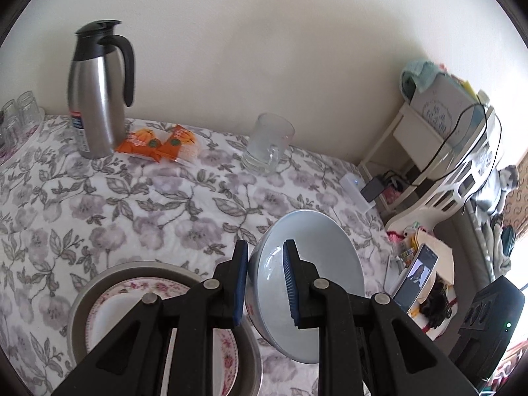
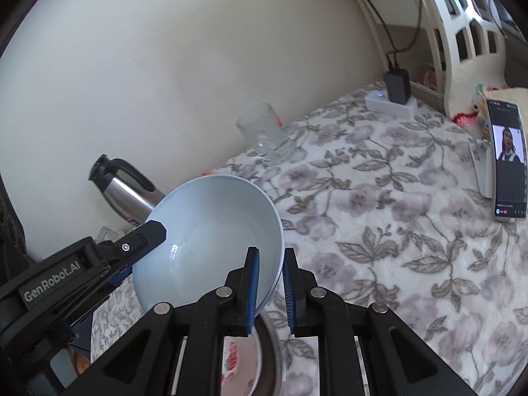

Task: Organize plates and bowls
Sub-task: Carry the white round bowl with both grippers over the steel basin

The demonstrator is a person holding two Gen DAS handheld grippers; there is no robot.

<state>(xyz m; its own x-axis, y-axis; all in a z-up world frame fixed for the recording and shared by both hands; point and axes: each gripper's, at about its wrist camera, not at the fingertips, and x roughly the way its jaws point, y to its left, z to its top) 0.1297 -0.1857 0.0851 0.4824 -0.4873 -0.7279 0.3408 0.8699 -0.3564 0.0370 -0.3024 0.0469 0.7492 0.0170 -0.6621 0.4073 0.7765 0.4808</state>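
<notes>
left gripper [image 1: 265,283] – clamping the rim of the pale blue bowl [image 1: 316,264], one pad inside, one outside | right gripper [image 2: 271,288] – pinching the opposite rim | bowl – hanging tilted between both, clear of the floral cloth [image 1: 138,204] | floral plate [image 1: 109,310] – sitting in a grey basin [image 1: 82,297] just below

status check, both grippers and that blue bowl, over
Left gripper and right gripper both shut on blue bowl rim, opposite sides. Bowl tilted, off the table. Floral plate in metal pan below.
</notes>
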